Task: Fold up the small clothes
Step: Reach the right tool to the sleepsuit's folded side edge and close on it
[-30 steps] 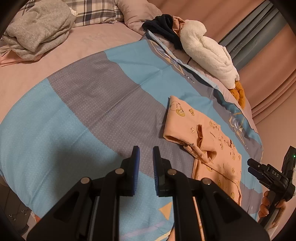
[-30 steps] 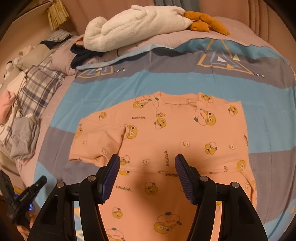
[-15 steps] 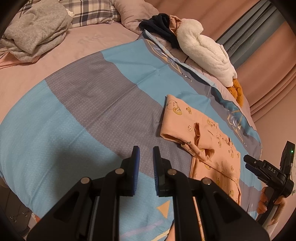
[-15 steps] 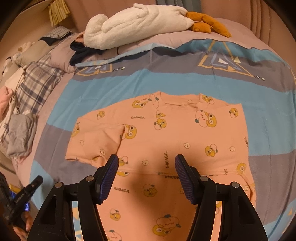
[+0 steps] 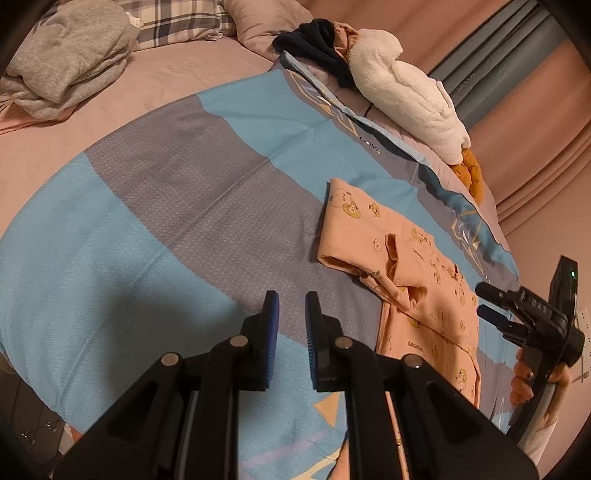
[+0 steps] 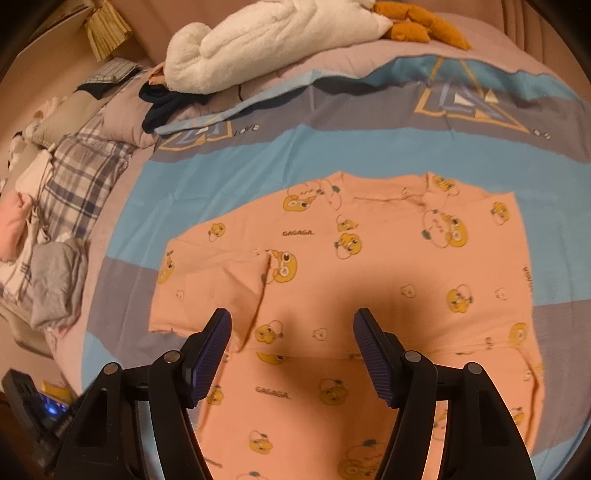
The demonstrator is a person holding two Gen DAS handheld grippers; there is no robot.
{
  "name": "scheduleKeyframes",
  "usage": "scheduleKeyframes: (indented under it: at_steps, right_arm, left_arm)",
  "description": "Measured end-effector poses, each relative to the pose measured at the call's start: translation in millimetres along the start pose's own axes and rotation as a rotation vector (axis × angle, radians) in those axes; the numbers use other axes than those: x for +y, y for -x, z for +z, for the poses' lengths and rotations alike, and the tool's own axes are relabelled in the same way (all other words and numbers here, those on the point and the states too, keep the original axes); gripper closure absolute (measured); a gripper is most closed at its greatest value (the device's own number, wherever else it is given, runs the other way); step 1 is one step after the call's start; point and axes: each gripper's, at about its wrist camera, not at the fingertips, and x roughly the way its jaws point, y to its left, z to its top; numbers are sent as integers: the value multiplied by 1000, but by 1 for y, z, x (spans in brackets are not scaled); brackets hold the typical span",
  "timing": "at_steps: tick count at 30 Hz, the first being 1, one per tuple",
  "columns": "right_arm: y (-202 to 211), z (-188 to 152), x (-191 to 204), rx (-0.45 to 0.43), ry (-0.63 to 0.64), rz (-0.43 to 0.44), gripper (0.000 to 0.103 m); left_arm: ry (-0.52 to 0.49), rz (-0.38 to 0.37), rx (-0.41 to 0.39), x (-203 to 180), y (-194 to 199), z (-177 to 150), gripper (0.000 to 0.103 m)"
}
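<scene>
A peach shirt (image 6: 388, 258) printed with yellow ducks lies flat on the blue and grey bed cover (image 6: 258, 162), neck away from me. Its left sleeve (image 6: 221, 284) is folded in over the body. My right gripper (image 6: 292, 317) hovers over the shirt's lower middle; its jaws are opening and nothing is between them. In the left wrist view the shirt (image 5: 417, 280) lies to the right, with the right gripper (image 5: 482, 300) in a hand beyond it. My left gripper (image 5: 291, 299) is shut and empty over the bare bed cover (image 5: 147, 221), left of the shirt.
A white plush toy (image 5: 406, 96) with orange feet lies along the far edge of the cover, beside a dark garment (image 5: 317, 37). Grey clothes (image 5: 66, 55) and a plaid pillow (image 5: 177, 18) sit at the far left. Curtains (image 5: 498, 55) hang behind the bed.
The right gripper has come closer to the shirt, which now fills more of its view, and its jaws stand a little wider. The left gripper has kept its place.
</scene>
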Motion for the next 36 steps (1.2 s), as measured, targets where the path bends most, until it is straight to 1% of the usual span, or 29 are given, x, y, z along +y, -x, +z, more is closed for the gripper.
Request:
scheduleKeyframes:
  at_steps: [3,6,10,12,13,14,16,17,18,19,20,21,22,26,28,31,36]
  right_arm:
    - [-6,3,14,5,23,8,35]
    - [-17,4,37,20,90,15,35]
    - [-41,5,73,55,182,24,35]
    - [-56,6,85,73,210,16,35]
    - [-64,5,89,79,218,1,35]
    - [-78,4,93,99,225,-43,35]
    - [-93,3,95,129,232,-86,36]
    - [-99,1,94,134,233,-93,40]
    - [-103,0,92,135,234,-100,54]
    - [-104,-1,89,133,235,-113,62]
    - [-102,0,85,123,229,-112,66]
    - [-99,1,81,116,222,-103,77]
    - [-92,3,76,107,208,-81,81]
    - [-56,11,48,40,120,38,81]
    - [-37,13,28,-5,79,77,81]
    - [-24,9,-2,-35,18,91,81]
    - [-35,-3,-35,-15,-63,65,81]
  left_arm:
    - [-5,6,12,-2,-4,-1,91]
    - [-13,9,21,-4,-7,-1,91]
    - [-21,16,30,-6,-9,-2,91]
    - [-24,18,33,-6,-10,-1,91]
    - [-24,17,36,-6,-12,-1,91]
    - [-23,18,39,-6,-12,0,91]
    - [-22,20,42,-6,-13,1,91]
    - [-23,20,41,-7,-13,1,91]
    - [-24,18,42,-7,-13,1,91]
    - [-25,18,42,-8,-13,1,91]
    - [-28,18,44,-8,-14,1,91]
    - [-34,21,48,-9,-15,1,91]
    - [-36,23,50,-9,-16,1,91]
    - [-42,29,55,-11,-19,1,91]
    - [-45,24,56,-13,-19,1,91]
    - [-49,22,57,-16,-20,0,91]
    - [-62,31,68,-22,-24,-1,91]
